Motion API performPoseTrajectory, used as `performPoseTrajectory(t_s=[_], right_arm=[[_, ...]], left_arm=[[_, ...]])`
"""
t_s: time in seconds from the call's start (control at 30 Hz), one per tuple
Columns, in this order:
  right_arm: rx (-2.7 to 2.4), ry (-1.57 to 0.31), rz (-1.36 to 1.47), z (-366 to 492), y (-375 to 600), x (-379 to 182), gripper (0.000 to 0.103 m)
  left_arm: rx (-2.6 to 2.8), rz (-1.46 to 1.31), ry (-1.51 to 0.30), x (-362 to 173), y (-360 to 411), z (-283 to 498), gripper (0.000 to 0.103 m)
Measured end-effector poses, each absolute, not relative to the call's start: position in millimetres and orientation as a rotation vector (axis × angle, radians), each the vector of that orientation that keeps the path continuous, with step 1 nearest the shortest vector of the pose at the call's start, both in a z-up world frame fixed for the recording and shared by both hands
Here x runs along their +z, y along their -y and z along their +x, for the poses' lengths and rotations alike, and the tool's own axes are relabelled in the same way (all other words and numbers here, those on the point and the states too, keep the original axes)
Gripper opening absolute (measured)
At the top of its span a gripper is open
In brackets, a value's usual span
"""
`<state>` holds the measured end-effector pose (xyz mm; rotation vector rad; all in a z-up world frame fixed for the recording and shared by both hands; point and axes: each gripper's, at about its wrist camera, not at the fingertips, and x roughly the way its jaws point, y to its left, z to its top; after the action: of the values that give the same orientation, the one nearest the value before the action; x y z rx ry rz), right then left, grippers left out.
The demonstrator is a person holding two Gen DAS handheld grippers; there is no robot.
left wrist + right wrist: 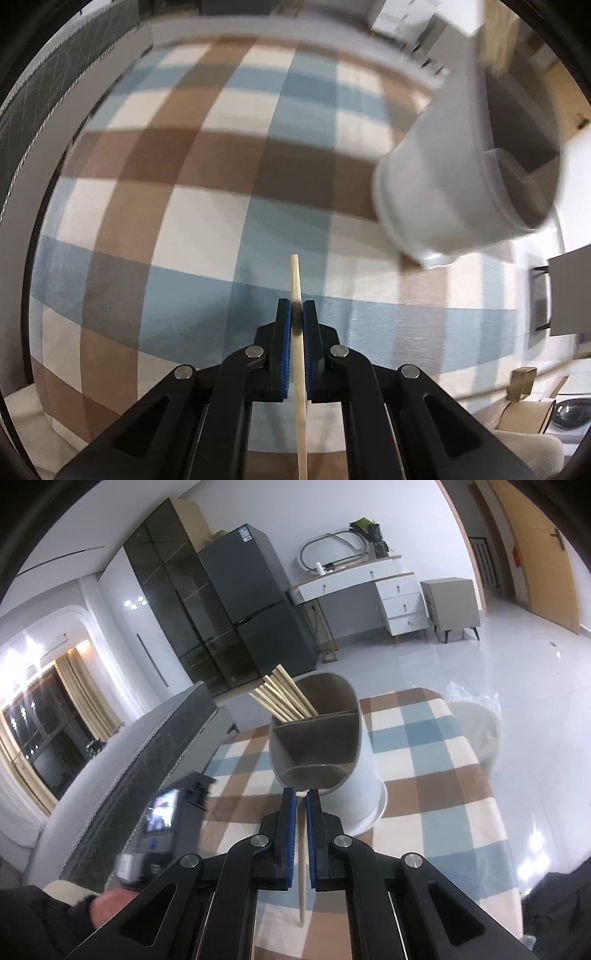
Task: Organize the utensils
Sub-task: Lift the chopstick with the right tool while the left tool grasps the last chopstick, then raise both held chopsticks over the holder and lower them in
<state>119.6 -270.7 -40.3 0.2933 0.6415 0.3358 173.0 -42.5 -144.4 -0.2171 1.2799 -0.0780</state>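
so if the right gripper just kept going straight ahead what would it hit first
Most likely the utensil holder: it stands right beyond the tips of the right gripper, which is shut on a chopstick. How much gap remains is hard to judge here.

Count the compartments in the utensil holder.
3. In the white utensil holder: the far compartment holds the chopsticks, the middle compartment and the near compartment look empty, though their bottoms are partly hidden.
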Motion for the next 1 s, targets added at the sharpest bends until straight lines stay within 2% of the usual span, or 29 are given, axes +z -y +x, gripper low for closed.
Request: performPoseTrajectory(t_s=[0.23, 0.37, 1.0], right_arm=[[0.332, -0.611, 0.261, 108, 264, -34, 0.005], [0.322, -0.595, 0.247, 99, 262, -31, 0.005], [0.283, -0.546, 0.236, 64, 268, -15, 0.005]], left_arm=[[-0.158, -0.228, -0.995, -81, 39, 130, 0.001], [-0.182, -0.195, -0.91, -61, 44, 120, 0.001], [-0.265, -0.095, -0.885, -29, 76, 105, 0.001]])
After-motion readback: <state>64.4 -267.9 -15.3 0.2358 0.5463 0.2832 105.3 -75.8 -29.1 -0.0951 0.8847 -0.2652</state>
